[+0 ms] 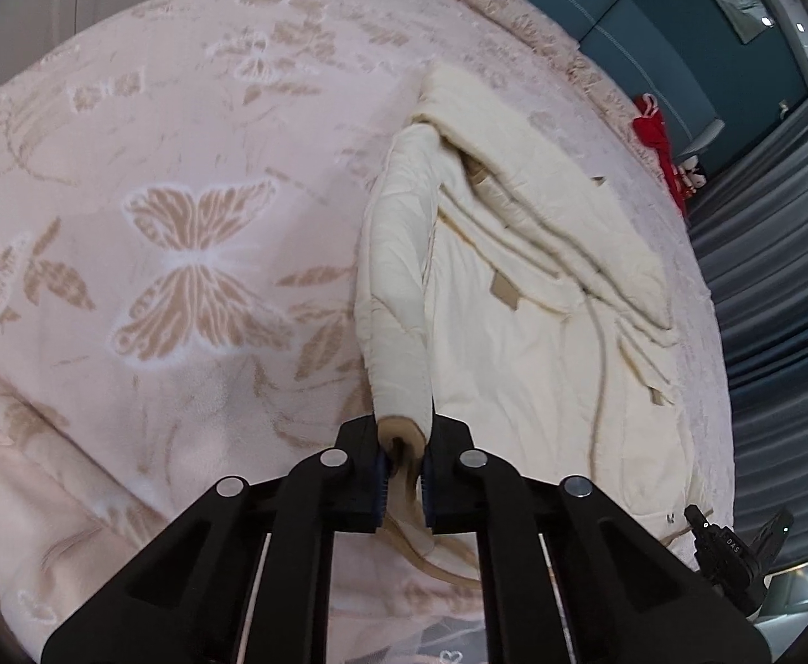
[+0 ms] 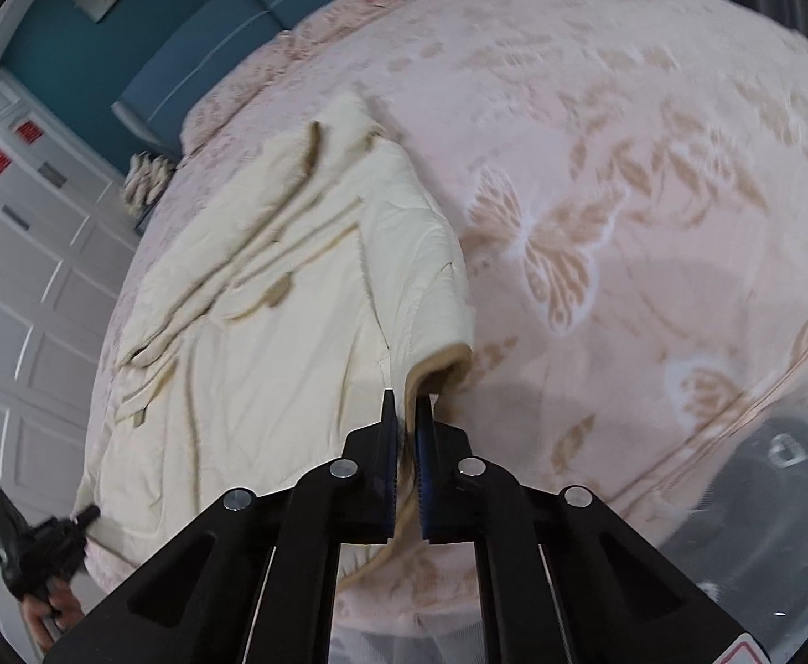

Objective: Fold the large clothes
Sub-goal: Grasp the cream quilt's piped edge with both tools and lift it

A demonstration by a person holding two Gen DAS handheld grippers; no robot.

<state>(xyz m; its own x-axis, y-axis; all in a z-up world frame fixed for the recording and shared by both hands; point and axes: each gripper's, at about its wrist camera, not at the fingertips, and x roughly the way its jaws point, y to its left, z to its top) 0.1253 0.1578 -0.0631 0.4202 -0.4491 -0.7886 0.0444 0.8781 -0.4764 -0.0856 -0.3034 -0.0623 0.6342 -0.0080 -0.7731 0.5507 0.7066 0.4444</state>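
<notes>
A large cream padded coat (image 1: 542, 288) with tan trim lies on the pink butterfly bedspread (image 1: 182, 166). My left gripper (image 1: 404, 476) is shut on the tan-edged cuff of its sleeve (image 1: 398, 299), lifted off the bed. In the right wrist view the coat (image 2: 249, 332) lies at left, and my right gripper (image 2: 407, 476) is shut on the tan-lined edge of a lifted cream flap (image 2: 426, 276). Each view shows the other gripper at the coat's near corner: the right one (image 1: 736, 548), the left one (image 2: 39, 548).
The bed has a teal headboard (image 1: 653, 39) with red cloth (image 1: 658, 138) beside it. Grey curtains (image 1: 780, 276) hang at the right. White cupboard doors (image 2: 22, 276) stand left of the bed. A grey round object (image 2: 764, 525) sits at the lower right.
</notes>
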